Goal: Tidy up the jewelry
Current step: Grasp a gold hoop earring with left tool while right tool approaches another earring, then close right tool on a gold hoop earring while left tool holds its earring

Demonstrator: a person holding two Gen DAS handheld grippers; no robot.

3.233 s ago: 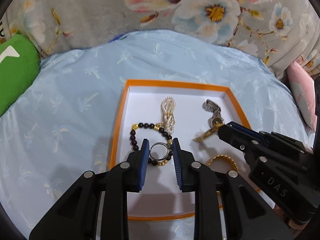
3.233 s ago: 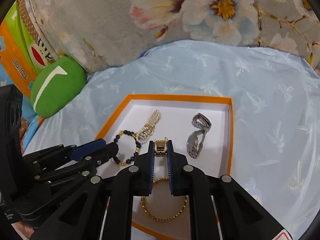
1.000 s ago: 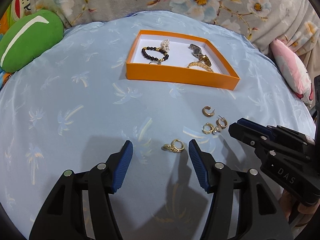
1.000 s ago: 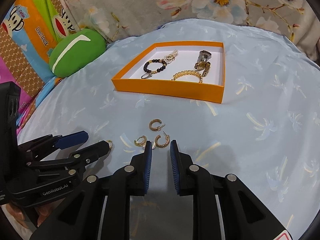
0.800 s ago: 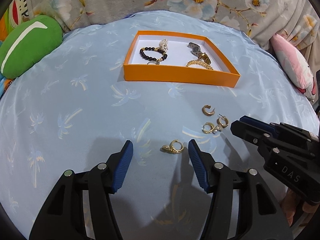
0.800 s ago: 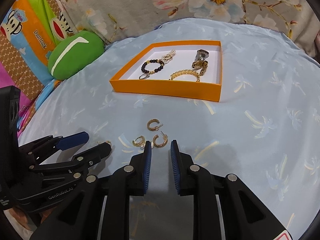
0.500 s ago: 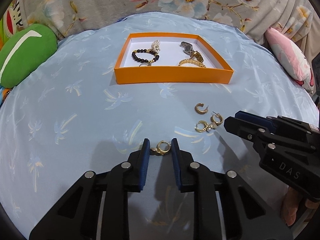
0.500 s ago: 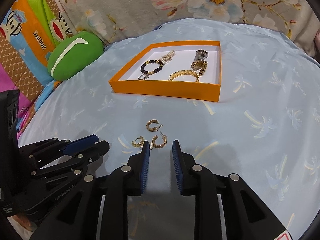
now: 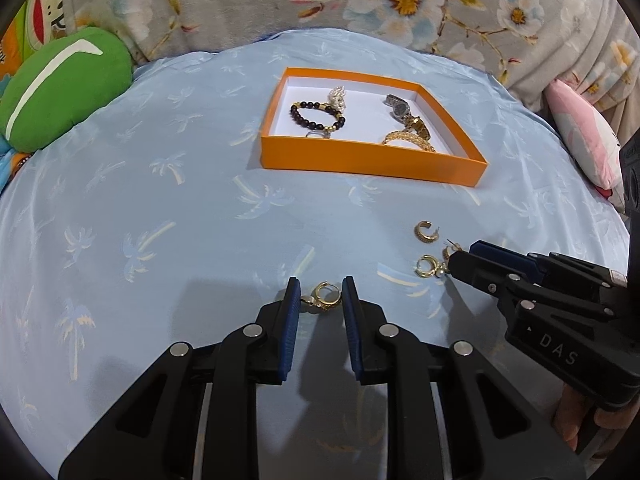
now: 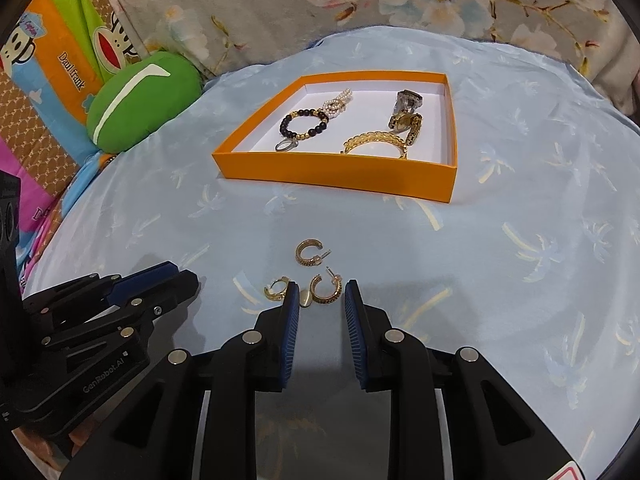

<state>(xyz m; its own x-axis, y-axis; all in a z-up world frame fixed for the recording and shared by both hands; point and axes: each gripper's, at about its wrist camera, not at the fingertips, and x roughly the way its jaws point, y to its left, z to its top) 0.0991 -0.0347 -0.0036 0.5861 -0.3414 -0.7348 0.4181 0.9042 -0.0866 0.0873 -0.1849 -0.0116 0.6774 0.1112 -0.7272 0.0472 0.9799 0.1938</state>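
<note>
Jewelry box (image 10: 332,168) — beaded bracelet (image 10: 304,124), watch (image 10: 405,110), gold bracelet (image 10: 374,138) inside.

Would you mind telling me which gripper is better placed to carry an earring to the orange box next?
Left, probably: the left gripper looks closed on the small hoop earring, while the right gripper only straddles its C-shaped earring, with gaps.

Sheet (image 9: 160,208): pale blue, palm-tree print. Box (image 9: 360,158): orange outside, white inside. Earrings (image 10: 308,258): gold. Bead bracelet (image 10: 300,124): black and gold. Cushion (image 9: 60,84): green, white stripe. Gripper pads (image 10: 291,320): blue.
</note>
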